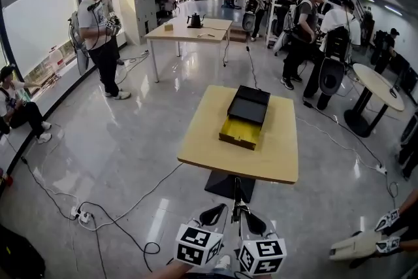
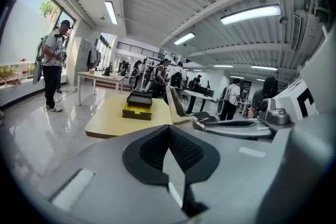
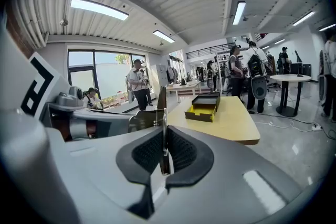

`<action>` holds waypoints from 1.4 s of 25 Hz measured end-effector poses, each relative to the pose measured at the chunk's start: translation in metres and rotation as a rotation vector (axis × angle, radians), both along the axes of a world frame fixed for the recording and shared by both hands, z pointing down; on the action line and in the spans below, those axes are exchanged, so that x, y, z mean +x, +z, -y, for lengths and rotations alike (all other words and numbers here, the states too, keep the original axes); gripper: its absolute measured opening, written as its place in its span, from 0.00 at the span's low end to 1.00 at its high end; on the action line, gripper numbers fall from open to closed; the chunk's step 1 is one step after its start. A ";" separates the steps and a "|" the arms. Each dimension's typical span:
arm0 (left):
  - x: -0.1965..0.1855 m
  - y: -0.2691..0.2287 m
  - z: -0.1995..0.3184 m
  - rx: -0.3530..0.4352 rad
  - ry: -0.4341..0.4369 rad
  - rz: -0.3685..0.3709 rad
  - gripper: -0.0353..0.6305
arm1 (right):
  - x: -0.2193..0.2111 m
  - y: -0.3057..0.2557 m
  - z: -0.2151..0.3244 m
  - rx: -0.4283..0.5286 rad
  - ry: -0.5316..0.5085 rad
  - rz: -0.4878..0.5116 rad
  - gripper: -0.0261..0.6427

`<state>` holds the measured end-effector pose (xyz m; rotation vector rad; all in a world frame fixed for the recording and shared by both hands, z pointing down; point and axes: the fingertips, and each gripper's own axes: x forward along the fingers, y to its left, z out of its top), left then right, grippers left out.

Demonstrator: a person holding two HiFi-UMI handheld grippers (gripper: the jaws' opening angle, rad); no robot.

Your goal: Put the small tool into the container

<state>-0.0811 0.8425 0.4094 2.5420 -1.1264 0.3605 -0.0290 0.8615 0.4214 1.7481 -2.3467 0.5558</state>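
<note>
Small tool (image 3: 163, 123): a thin, flat metal strip, standing upright and pinched low down in the right tongs; its top rises above the pads. In the head view it shows as a slim dark sliver (image 1: 238, 198) over the floor, well short of the surface.
Right tongs (image 3: 165, 145): pressed onto the small tool from both sides, pointing toward the container.
Left tongs (image 2: 168, 136): pads pressed together at their tips, with nothing between them; held just beside the right tongs, low in the head view.
Container (image 1: 245, 117): a yellow box with a black cover slid back over its far half, so the near yellow part lies open. It sits near the middle of the surface.
Surface (image 1: 271, 163): a light wood tabletop on a dark pedestal base, ahead of both tongs and apart from them.
Floor (image 1: 130, 153): glossy grey tiles, with black cables (image 1: 124, 219) trailing across them.
Room: several people stand around other tables farther back.
</note>
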 end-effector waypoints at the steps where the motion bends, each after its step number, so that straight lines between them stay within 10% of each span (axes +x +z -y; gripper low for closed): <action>1: 0.020 0.003 0.016 -0.002 -0.004 0.003 0.06 | 0.020 0.003 0.016 -0.002 -0.005 0.003 0.05; 22: 0.360 0.005 0.173 -0.011 -0.065 0.033 0.06 | 0.363 0.007 0.178 0.004 -0.056 0.039 0.05; 35: 0.400 0.028 0.329 -0.031 -0.044 0.037 0.06 | 0.404 0.032 0.331 -0.027 -0.032 0.035 0.05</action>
